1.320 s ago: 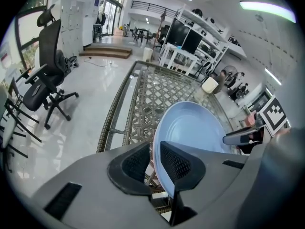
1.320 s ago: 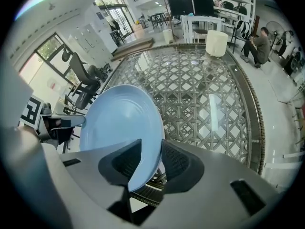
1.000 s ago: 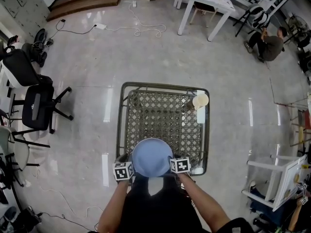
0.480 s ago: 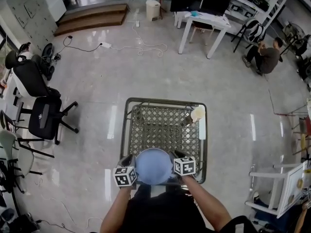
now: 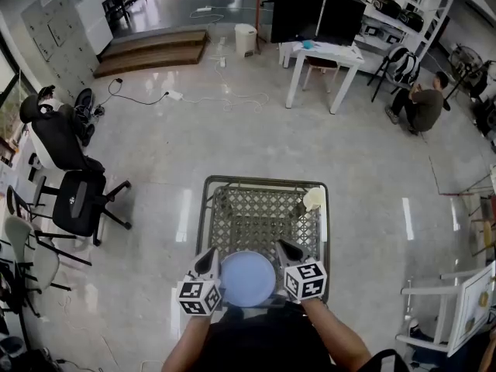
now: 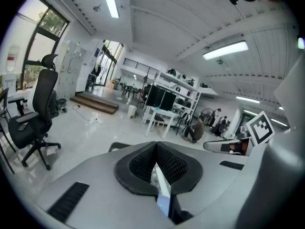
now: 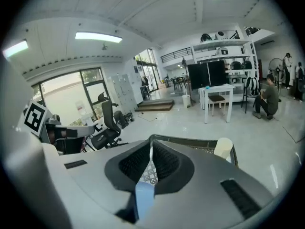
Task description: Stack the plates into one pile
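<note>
A light blue plate [image 5: 248, 279] lies on the near end of the metal lattice table [image 5: 203, 208], close to its front edge. My left gripper [image 5: 207, 260] hangs above the plate's left side and my right gripper [image 5: 284, 248] above its right side, neither touching it. Both pairs of jaws have just been closing and now stand shut with nothing between them. In the left gripper view the left gripper [image 6: 156, 144] points out over the room, with a sliver of the plate [image 6: 164, 205] below its jaws. The right gripper [image 7: 151, 141] shows the same, with the plate [image 7: 144, 197] low in its view.
A cream cup [image 5: 314, 198] stands at the table's far right corner. Black office chairs [image 5: 77, 204] are to the left, a white desk [image 5: 322, 56] and a crouching person [image 5: 422, 103] at the back, and a white rack [image 5: 457, 301] at the right.
Both grippers have come up from the plate's two sides and their fingers now point forward above it. The plate has stayed on the table.
</note>
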The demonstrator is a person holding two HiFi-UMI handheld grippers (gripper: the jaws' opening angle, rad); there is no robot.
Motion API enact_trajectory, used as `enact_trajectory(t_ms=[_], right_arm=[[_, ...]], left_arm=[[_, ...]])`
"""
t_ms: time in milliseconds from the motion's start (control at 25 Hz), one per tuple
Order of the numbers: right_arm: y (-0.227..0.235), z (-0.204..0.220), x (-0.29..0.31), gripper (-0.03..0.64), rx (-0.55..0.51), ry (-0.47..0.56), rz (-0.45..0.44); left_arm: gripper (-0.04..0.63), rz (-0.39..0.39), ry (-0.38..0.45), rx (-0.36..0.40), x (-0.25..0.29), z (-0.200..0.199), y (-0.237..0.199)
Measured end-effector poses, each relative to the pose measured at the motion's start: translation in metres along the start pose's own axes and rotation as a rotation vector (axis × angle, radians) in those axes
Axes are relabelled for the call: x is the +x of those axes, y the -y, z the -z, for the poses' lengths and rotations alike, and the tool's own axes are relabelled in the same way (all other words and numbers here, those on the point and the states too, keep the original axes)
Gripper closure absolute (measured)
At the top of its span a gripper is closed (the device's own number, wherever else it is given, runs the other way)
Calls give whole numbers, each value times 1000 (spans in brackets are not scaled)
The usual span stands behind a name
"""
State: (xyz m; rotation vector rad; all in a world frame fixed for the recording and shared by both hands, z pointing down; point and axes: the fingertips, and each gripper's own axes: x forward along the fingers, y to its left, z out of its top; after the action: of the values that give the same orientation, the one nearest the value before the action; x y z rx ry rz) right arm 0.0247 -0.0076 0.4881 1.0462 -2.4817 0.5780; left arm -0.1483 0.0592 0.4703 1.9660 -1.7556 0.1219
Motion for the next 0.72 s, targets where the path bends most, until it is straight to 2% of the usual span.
enact_trajectory(t_ms=[280,440,600,720], right_arm=[[-33,-61,-45,607,-95,198,-30],[-55,-85,-74,607,-100,319,-90],[-60,-75,-80,607,-76,312,-95],[-59,-57,-74,607,-61,264,-84]], left_arm=[[580,44,180,80,-29,-61,42],[580,48,250,78,-50,-77,59],[580,26,290,108,-59,-75,64],[580,17,274,94,-55,-67,60]])
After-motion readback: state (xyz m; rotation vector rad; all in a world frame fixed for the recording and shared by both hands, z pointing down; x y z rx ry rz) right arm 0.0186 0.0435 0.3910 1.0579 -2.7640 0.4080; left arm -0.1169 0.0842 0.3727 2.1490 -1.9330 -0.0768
